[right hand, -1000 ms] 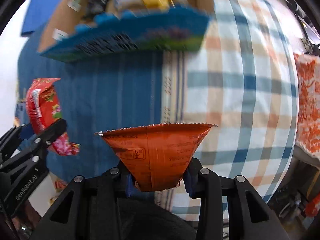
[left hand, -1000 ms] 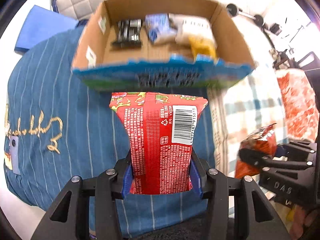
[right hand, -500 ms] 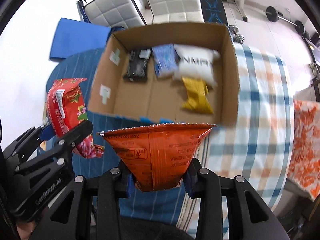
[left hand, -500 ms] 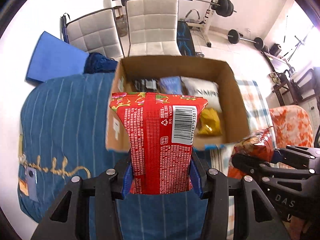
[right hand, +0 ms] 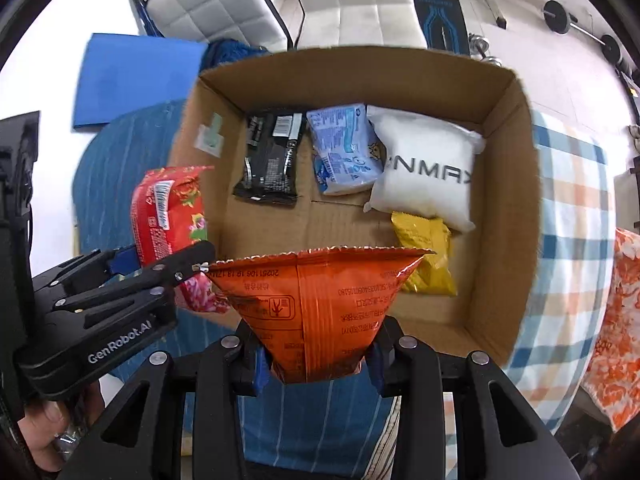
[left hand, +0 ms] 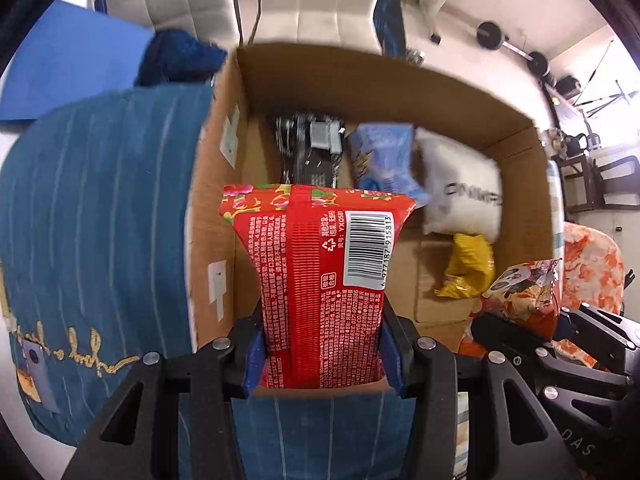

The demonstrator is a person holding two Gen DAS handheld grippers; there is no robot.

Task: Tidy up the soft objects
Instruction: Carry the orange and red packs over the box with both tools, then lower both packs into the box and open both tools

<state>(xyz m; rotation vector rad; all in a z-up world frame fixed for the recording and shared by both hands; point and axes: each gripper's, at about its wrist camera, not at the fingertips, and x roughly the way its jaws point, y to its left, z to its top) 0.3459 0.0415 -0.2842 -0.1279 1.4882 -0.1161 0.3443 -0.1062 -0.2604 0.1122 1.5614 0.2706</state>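
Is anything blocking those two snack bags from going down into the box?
Nothing visible does. The box is open-topped, and bare cardboard floor lies under the red bag and orange bag; the four packs inside sit toward the far and right walls.

Open cardboard box holding black, blue and white packets along its far wall, yellow packet nearer; red packet and orange packet held upright above its near edge

The left hand-held gripper squeezes a red pack. The right hand-held gripper squeezes an orange pack. They sit side by side.
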